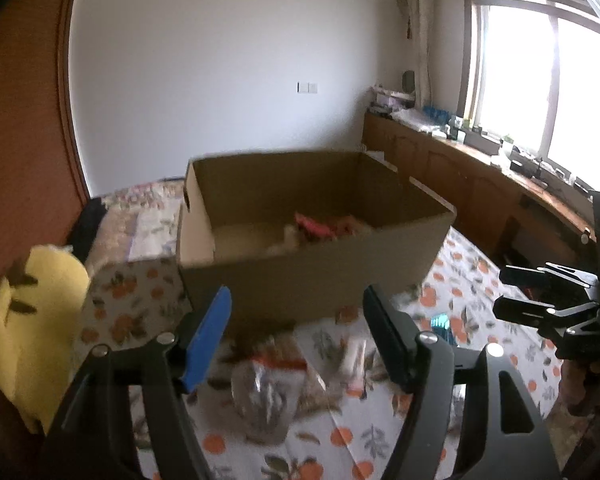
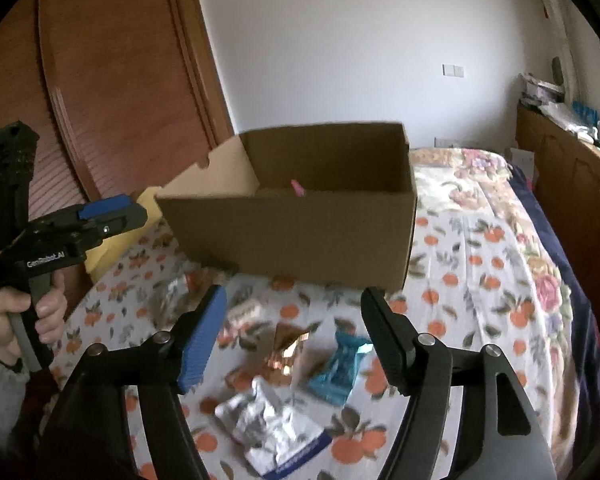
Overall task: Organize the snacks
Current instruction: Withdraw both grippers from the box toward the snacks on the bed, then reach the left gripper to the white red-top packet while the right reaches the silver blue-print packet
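An open cardboard box stands on the orange-print cloth, with a pink packet and other snacks inside; it also shows in the right wrist view. My left gripper is open and empty above a clear silver-and-orange snack bag. My right gripper is open and empty above a copper packet, a teal packet and a silver-white packet. The right gripper also shows at the right of the left wrist view; the left gripper shows at the left of the right wrist view.
A yellow cushion lies left of the box by a wooden door. A wooden cabinet with clutter runs under the window on the right. The bed's far side has a floral quilt.
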